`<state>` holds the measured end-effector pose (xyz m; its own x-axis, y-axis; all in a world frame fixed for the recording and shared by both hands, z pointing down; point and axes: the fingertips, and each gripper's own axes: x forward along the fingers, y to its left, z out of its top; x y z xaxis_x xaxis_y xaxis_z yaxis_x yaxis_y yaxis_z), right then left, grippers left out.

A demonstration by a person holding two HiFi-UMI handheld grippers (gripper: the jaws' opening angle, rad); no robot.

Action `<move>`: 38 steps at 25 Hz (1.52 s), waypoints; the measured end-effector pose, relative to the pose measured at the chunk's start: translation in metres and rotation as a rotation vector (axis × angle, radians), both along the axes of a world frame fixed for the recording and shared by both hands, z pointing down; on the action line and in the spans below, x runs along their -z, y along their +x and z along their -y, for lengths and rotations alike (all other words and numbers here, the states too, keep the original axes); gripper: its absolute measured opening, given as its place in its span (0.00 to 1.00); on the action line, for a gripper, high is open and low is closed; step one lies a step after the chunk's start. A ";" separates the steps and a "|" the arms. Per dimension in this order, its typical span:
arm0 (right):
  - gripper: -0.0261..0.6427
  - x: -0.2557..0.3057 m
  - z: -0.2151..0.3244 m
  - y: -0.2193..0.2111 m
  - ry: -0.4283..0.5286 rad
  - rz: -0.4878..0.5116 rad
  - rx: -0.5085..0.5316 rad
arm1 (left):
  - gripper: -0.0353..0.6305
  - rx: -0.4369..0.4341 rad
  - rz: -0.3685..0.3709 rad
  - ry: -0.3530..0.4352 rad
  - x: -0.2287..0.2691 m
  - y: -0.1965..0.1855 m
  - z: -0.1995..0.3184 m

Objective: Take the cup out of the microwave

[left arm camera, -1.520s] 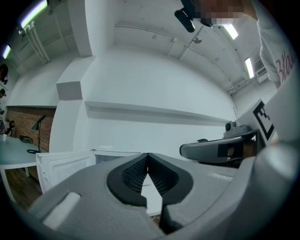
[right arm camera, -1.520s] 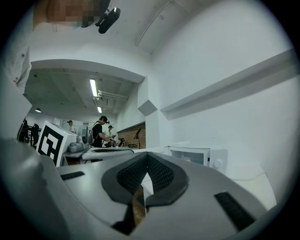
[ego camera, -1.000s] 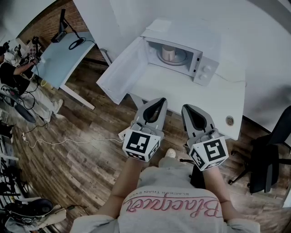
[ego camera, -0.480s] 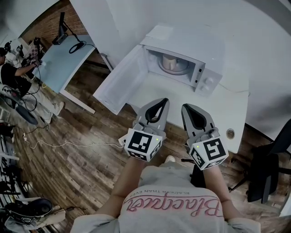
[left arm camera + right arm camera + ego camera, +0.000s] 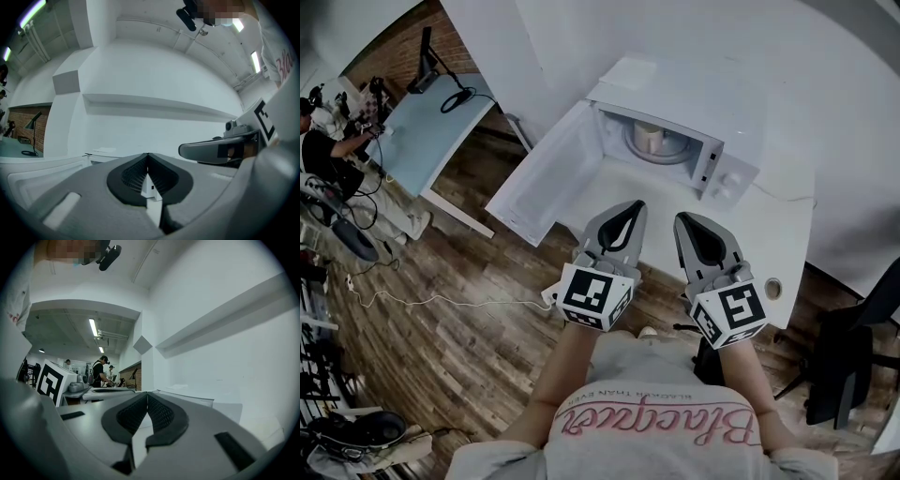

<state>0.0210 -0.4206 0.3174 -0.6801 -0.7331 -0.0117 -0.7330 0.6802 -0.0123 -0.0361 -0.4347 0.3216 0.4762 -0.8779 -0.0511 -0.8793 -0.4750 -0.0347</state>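
Left gripper (image 5: 147,155): jaws clenched tip to tip, nothing between them. Right gripper (image 5: 147,394): likewise pressed together, empty. Both are held level, side by side, short of the white table (image 5: 773,220). The cup (image 5: 649,137) stands inside the microwave (image 5: 675,89), whose door (image 5: 546,178) hangs wide. Judged step: approach, with no reach begun. The next move calls for parting one pair of jaws before entering the cavity. Only the head view shows the cup; the gripper views show bare wall.

cup (image 5: 649,139) – partly hidden inside microwave (image 5: 684,92), chair (image 5: 848,349) cropped
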 end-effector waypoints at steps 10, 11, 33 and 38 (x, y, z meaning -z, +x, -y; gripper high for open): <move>0.06 -0.003 0.007 0.007 0.004 -0.001 -0.009 | 0.06 -0.012 0.007 -0.012 -0.006 0.007 0.007; 0.06 -0.003 0.007 0.007 0.003 0.001 -0.012 | 0.06 -0.014 0.009 -0.016 -0.007 0.006 0.008; 0.06 -0.018 0.074 -0.019 -0.012 -0.036 -0.140 | 0.06 -0.124 0.052 -0.030 -0.012 -0.017 0.077; 0.06 -0.024 0.100 -0.025 -0.045 -0.035 -0.183 | 0.06 -0.152 0.066 -0.041 -0.019 -0.025 0.102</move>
